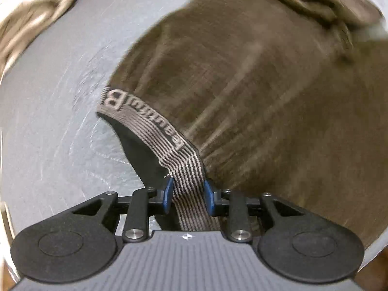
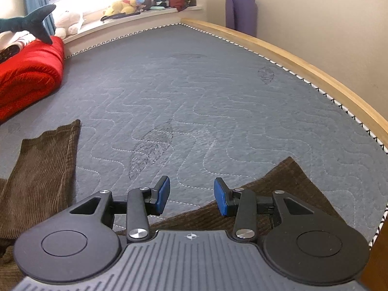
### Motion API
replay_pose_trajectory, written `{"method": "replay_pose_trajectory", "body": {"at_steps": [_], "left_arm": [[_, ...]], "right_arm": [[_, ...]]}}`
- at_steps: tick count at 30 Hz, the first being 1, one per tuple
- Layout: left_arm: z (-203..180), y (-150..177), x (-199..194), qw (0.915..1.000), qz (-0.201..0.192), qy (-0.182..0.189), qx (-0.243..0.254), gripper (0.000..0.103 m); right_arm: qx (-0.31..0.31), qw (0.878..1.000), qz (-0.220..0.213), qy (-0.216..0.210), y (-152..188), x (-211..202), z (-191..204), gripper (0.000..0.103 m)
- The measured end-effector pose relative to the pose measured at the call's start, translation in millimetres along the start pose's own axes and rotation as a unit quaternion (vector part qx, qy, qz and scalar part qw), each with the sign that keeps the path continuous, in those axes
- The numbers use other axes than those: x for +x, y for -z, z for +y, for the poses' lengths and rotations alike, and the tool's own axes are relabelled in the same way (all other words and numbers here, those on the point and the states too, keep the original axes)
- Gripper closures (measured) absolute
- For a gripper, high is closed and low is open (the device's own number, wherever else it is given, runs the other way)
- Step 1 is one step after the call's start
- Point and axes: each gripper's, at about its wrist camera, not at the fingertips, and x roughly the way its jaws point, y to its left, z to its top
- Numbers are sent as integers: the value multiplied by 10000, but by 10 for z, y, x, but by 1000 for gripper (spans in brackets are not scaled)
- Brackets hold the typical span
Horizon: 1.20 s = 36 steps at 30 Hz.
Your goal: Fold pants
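Brown corduroy pants [image 1: 254,97] lie spread on the grey quilted mattress [image 1: 48,121]. Their striped grey elastic waistband [image 1: 150,131] rises off the mattress and runs between the blue pads of my left gripper [image 1: 188,194], which is shut on it. This view is blurred by motion. In the right wrist view my right gripper [image 2: 191,196] hovers open over bare mattress [image 2: 194,97] with nothing between its fingers. One pant leg [image 2: 41,169] lies to its left. Another brown fold [image 2: 286,184] lies under its right finger.
A red blanket [image 2: 29,75] with a plush shark [image 2: 31,21] on top sits at the far left. A wooden bed rail [image 2: 303,58] borders the mattress on the right. Plush toys [image 2: 131,2] line the windowsill, and beige cloth [image 1: 29,19] lies beyond the pants.
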Motion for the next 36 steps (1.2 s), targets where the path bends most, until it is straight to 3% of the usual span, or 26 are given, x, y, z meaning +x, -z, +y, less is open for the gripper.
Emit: {"method": "replay_pose_trajectory", "body": {"at_steps": [4, 6, 10, 11, 13, 14, 16, 18, 19, 20, 23, 30, 36], "left_arm": [[73, -159, -302, 9961, -748, 119, -453, 65], [87, -271, -361, 9913, -1010, 477, -698, 65], [-37, -374, -211, 9925, -784, 756, -560, 65], [-92, -378, -110, 9957, -554, 597, -445, 66], [-120, -384, 164, 9995, 63, -179, -250, 68], [-123, -400, 244, 9985, 167, -502, -119, 67], [-79, -458, 233, 9982, 132, -468, -344, 70], [-63, -538, 56, 9973, -306, -313, -586, 70], [-77, -570, -52, 9963, -560, -250, -606, 69], [-96, -611, -152, 9946, -788, -175, -653, 68], [-128, -731, -281, 9904, -1086, 59, -849, 65], [-260, -887, -327, 9891, -1167, 145, -885, 58], [-294, -910, -335, 9895, -1163, 175, -842, 56]], "right_arm": [[-65, 10000, -4, -37, -9, 31, 34, 61], [-29, 10000, -13, -88, -19, 39, 48, 61], [-35, 9998, -24, -175, -50, 68, 127, 61], [-27, 9998, -23, -198, -56, 77, 155, 61], [-17, 9997, -26, -248, -78, 99, 209, 61], [-17, 9996, -33, -278, -88, 110, 238, 61], [-24, 9994, -35, -357, -103, 141, 307, 61], [-29, 9985, -20, -541, -124, 178, 376, 70], [-19, 9979, -19, -646, -136, 192, 408, 91], [-17, 9974, -32, -720, -147, 205, 446, 100], [-100, 9954, -33, -947, -186, 266, 590, 100], [-20, 9843, 473, -1702, -230, 586, 1033, 96], [-197, 9766, 840, -1971, -202, 906, 1483, 78]]}}
